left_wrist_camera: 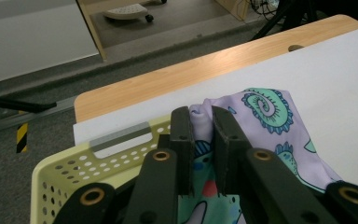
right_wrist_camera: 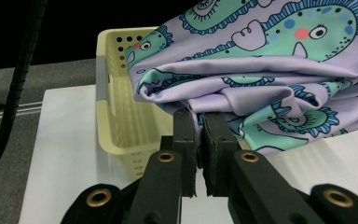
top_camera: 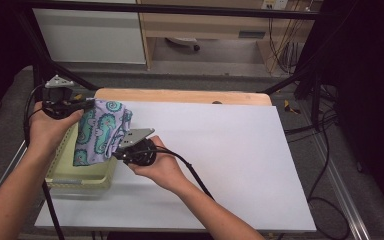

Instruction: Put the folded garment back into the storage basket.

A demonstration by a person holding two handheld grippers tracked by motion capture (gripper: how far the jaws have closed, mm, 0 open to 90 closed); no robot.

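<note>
Lilac seahorse cloth (top_camera: 101,131) pinched by left claw (top_camera: 87,104), right claw (top_camera: 121,154), over basket (top_camera: 80,178).

left tongs (left_wrist_camera: 201,122) | clamp cloth (left_wrist_camera: 265,116) (seahorse print) | over basket (left_wrist_camera: 74,165)

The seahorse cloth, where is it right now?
High view, left side: the seahorse cloth hangs over the yellow basket, pinched between left gripper and right gripper.
</note>
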